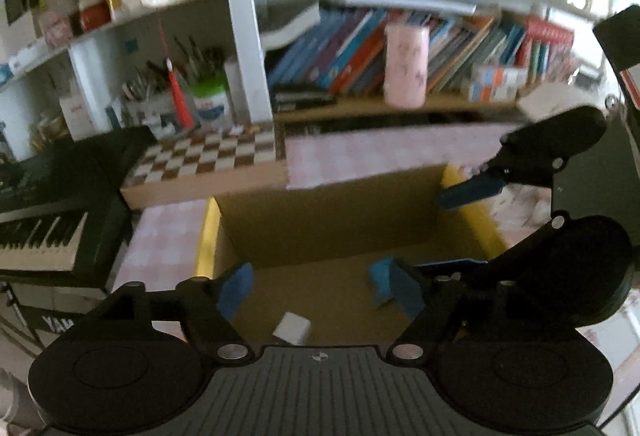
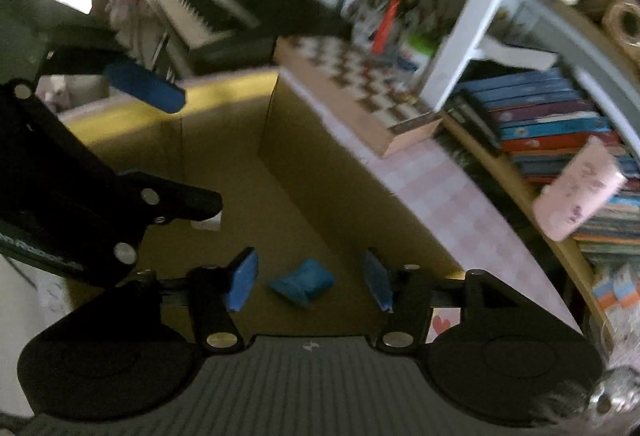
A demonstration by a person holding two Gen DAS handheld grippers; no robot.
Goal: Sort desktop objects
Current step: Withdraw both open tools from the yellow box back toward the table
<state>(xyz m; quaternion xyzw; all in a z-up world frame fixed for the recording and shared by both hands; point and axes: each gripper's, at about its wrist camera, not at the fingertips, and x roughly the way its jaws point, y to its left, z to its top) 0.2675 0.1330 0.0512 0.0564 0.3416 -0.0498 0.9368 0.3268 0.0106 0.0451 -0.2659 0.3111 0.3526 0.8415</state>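
An open cardboard box with yellow-edged flaps stands on the pink checked table. In the left wrist view my left gripper is open and empty over the box, above a small white block on its floor. The right gripper's blue-padded fingers reach in from the right. In the right wrist view my right gripper is open and empty over the same box. A crumpled blue item lies on the box floor between its fingers. The left gripper's blue pad shows at upper left.
A checkerboard box lies behind the cardboard box. A black keyboard stands at the left. A pink cup stands on the bookshelf ledge among books. Pen holders sit at the back left.
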